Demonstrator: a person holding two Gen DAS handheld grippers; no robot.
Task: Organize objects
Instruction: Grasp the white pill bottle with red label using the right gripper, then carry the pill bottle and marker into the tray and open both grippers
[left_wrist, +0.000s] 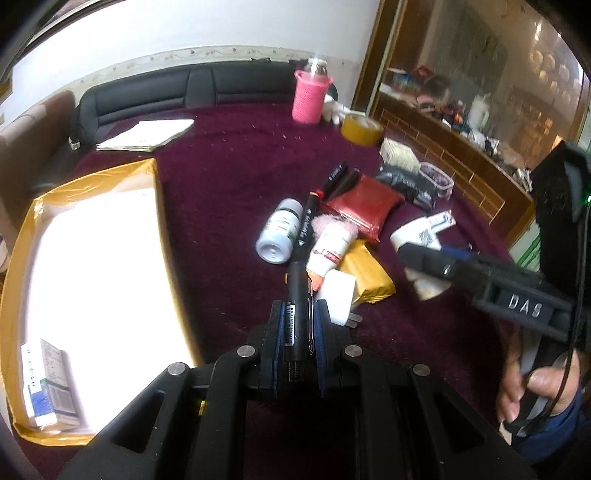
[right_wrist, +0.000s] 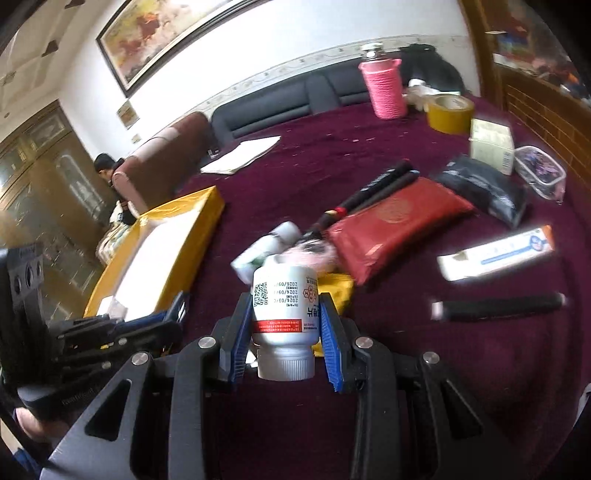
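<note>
While your left gripper (left_wrist: 299, 325) clenched a black pen (left_wrist: 297, 295) at lower centre of its frame, your right gripper (right_wrist: 286, 321) grasped a white bottle (right_wrist: 284, 314), cap toward the camera, at centre of its view. Your yellow box (left_wrist: 155, 206) lay at left on the maroon table (left_wrist: 236, 177).

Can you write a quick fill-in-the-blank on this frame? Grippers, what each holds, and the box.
1. The left gripper is shut on a black ____.
2. The right gripper holds a white pill bottle with its cap pointing ____ the camera.
3. The yellow box on the maroon tabletop has a ____ interior.
4. The tall pink holder stands beside a roll of yellow ____.

Missing words: pen; toward; white; tape
</note>
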